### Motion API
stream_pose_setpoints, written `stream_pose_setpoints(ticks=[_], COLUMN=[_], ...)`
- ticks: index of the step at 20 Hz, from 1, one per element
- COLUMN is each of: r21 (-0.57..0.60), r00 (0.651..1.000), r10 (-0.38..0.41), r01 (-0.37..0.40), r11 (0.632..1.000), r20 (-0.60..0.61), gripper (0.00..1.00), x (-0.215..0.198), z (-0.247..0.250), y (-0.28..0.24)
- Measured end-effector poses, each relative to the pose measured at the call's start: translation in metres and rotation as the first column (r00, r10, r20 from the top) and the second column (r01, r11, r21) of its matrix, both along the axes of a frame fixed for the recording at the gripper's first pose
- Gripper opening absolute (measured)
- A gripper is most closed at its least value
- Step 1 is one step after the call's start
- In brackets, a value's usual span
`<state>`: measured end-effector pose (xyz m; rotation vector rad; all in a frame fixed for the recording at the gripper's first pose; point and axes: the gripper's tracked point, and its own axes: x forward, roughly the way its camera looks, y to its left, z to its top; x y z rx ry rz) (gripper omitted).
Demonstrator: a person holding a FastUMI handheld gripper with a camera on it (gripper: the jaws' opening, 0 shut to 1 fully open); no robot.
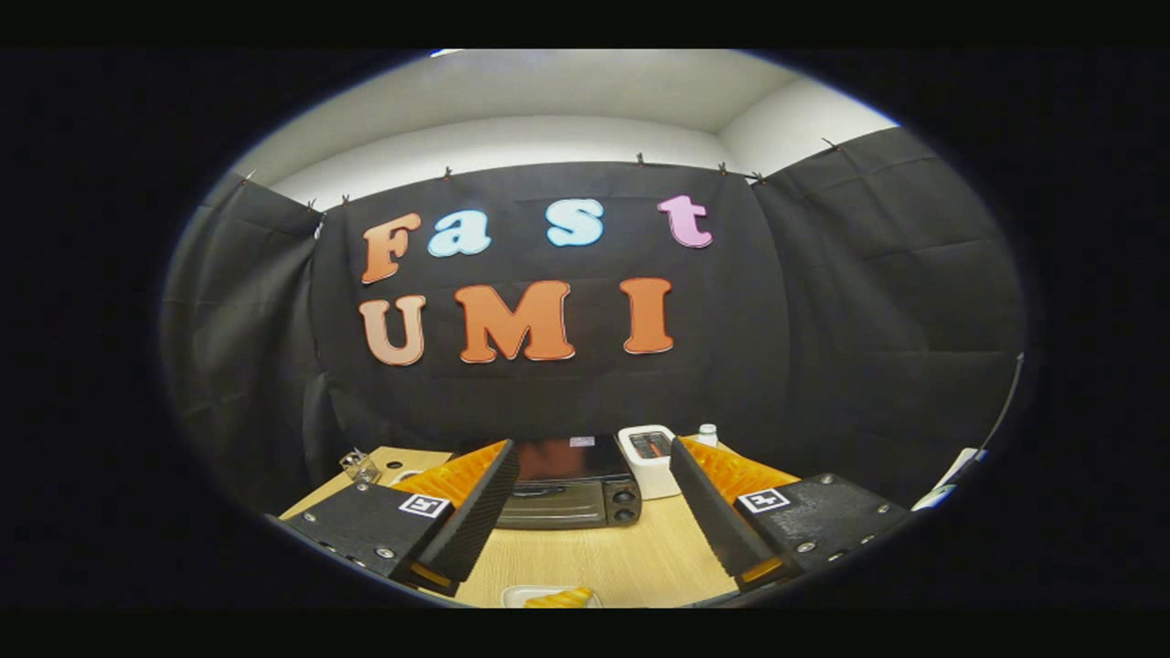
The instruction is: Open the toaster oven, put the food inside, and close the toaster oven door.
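A dark toaster oven [569, 492] stands at the far side of the wooden table [640, 562], its door closed, with two knobs on its right side. It sits beyond my fingers, seen through the gap between them. A piece of yellow food [560, 599] lies on a white plate [521, 595] close in, below and between the fingers. My gripper [594, 461] is open, held above the table with nothing between its fingers.
A white pop-up toaster [648, 460] stands right of the oven, with a small white bottle [707, 433] behind it. A small metal object [360, 466] lies at the table's far left corner. Black cloth walls close the booth behind and beside the table.
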<state>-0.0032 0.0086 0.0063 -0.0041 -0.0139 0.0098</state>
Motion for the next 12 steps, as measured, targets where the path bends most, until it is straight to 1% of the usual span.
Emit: stream_pose_setpoints(ticks=[3,6,8,11,12], r21=[-0.003,-0.014,-0.006,0.016,0.023], r00=[1.000,0.999,0.997,0.988,0.986], r10=[-0.022,0.019,0.048,0.117,0.123], r01=[0.022,-0.019,-0.049,-0.116,-0.121], r11=[1.000,1.000,0.999,0.993,0.992], r20=[-0.008,-0.036,-0.058,-0.097,-0.114], gripper=[0.98,0.98,0.99,0.99,0.99], x=[0.009,0.018,0.030,0.051,0.061], z=[-0.004,-0.016,-0.025,-0.045,-0.054], y=[0.002,0.020,0.032,0.056,0.059])
